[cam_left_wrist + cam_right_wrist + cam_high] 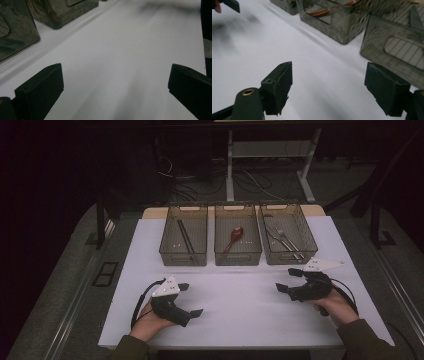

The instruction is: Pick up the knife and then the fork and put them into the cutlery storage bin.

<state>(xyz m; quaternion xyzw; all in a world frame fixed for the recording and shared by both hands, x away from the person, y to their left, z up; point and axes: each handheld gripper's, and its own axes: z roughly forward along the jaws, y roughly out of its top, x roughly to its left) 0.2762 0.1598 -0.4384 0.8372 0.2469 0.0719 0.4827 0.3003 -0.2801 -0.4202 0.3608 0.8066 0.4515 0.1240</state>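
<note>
A white table (240,305) fills the middle of the high view. Three bins sit in a row above its centre: the left bin (183,251) holds chopsticks (185,236), the middle bin (238,254) a spoon (235,236), the right bin (289,252) forks (284,239). At lower left, the left gripper (190,299) rests spread wide, empty. At lower right, the right gripper (288,280) is likewise spread, empty, just below the right bin.

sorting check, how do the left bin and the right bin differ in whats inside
The left bin holds dark chopsticks; the right bin holds shiny metal cutlery, a fork among it. The chopsticks lie nearly straight front to back; the fork lies slanted. Both bins are the same smoky see-through kind, standing in one row.
</note>
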